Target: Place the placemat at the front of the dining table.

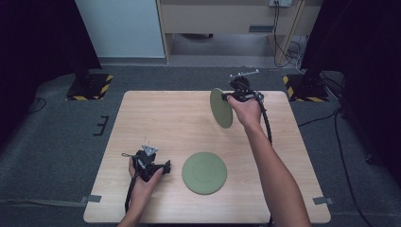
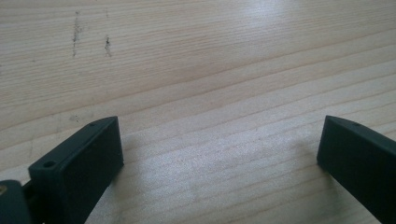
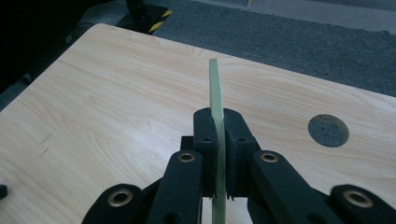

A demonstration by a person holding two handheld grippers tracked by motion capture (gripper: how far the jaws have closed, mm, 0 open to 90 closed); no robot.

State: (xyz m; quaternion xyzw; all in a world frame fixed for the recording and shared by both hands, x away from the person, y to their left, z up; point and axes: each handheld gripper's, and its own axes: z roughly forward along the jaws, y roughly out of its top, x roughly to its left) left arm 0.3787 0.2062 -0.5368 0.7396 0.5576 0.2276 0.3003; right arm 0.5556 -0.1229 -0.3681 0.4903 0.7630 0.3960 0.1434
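The right tongs [image 1: 229,96] clamp a green plate [image 1: 221,108] on edge above the far side of the desk [image 1: 156,113], while the left tongs [image 1: 166,166], jaws spread wide, rest beside a second green plate [image 1: 204,172] lying flat.

A pale olive-green plate [image 1: 221,108] was held edge-on in the black right gripper [image 1: 230,96]. Nearer than it, a second plate [image 1: 204,172] of the same green was seen on the light wood-grained table [image 1: 165,118]. Beside that plate, the left gripper [image 1: 163,168] was black.

held plate [image 3: 216,140] lower edge cut off
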